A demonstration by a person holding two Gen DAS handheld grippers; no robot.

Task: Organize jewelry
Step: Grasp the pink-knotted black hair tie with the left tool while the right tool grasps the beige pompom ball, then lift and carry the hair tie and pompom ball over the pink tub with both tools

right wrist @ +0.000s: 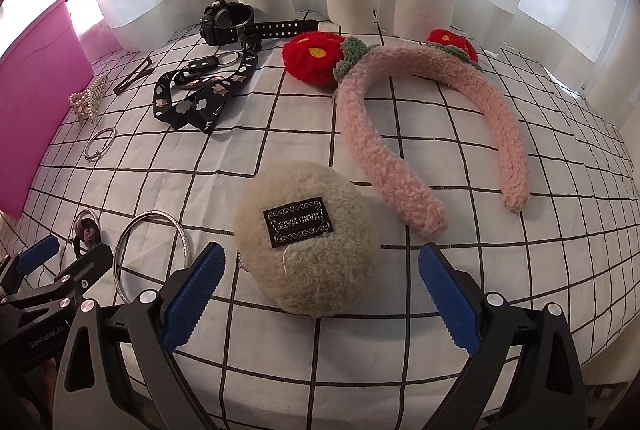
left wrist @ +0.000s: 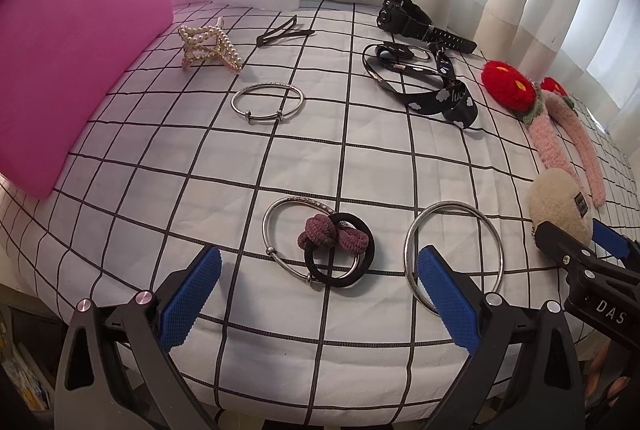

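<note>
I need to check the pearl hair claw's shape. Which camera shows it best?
The left wrist view: the pearl hair claw lies fully visible beside the pink bin. In the right wrist view it is small and distorted near the edge.

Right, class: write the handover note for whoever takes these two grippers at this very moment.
Left gripper: open, empty, low over the checked cloth, facing the knotted hair tie lying across a silver bangle.
Right gripper: open, empty, jaws either side of the fluffy beige pouch, not touching.
Large bangle lies between the grippers; thin bangle, pearl clip, watch, lanyard and pink headband lie further back.
Pink bin stands at left.
Nothing visibly sorted; every piece remains.
</note>
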